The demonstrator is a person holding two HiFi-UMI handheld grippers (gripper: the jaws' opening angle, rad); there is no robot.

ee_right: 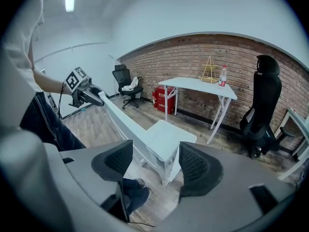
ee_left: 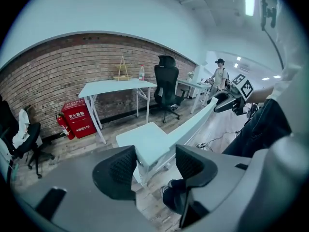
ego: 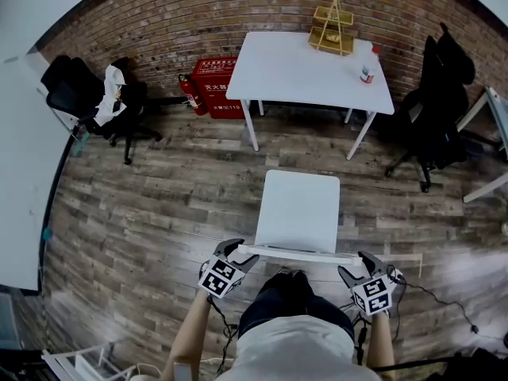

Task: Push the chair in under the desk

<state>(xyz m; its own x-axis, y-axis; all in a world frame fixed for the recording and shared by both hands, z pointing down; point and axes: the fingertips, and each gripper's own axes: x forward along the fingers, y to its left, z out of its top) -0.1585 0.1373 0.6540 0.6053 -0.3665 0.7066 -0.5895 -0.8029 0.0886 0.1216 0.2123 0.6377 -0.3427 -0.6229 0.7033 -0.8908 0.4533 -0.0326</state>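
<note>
Chair stands on the wood floor, seat facing the white surface by the brick wall and well apart from it, backrest toward me. I hold my left gripper at the backrest's left end and my right gripper at its right end, so that a push should go evenly and keep the chair straight. Both pairs of fingers are spread wide, each with a backrest corner in its gap, not closed on it. The surface's legs look wider apart than the seat, so I judge it should fit between them.
</note>
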